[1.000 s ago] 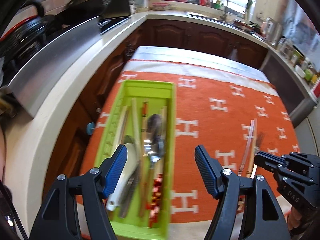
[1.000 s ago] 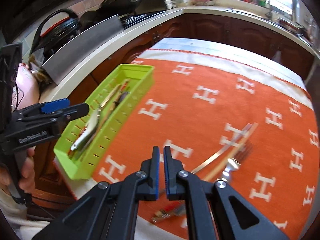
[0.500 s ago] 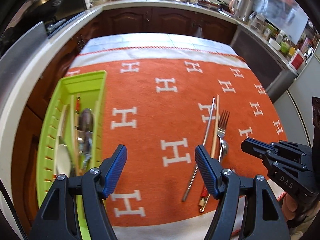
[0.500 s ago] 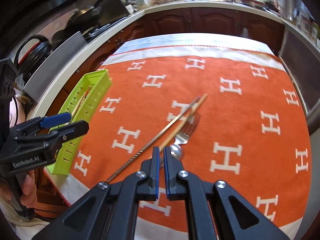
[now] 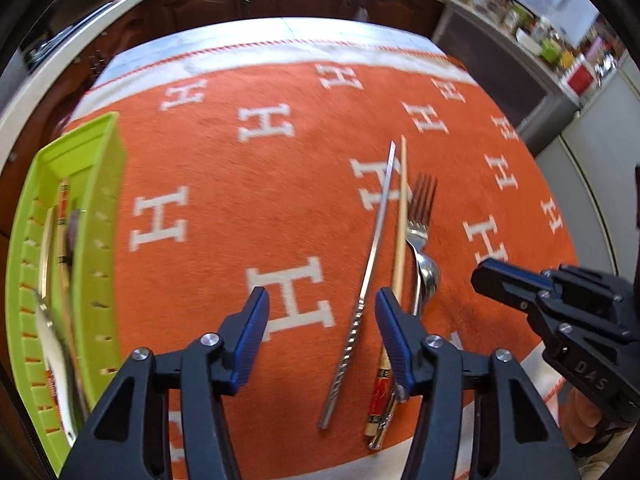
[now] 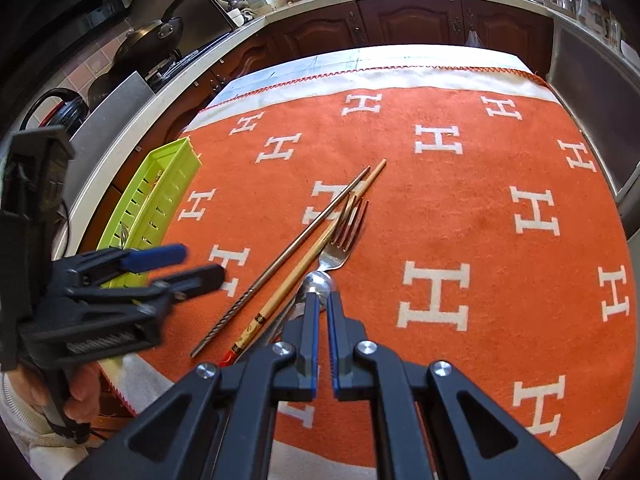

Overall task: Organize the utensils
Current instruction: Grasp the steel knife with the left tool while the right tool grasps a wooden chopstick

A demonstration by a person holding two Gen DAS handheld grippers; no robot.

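Left wrist: my left gripper (image 5: 322,322) is closing, half open, with the steel chopstick (image 5: 368,276) below between its jaws, untouched. Right gripper (image 6: 322,312) is pinched empty over the fork (image 6: 340,240). Tray (image 5: 100,200) sits off left as the drop spot.

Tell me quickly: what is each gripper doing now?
Left gripper: jaws closing, holding nothing, above the twisted steel chopstick.
Right gripper: shut, empty.
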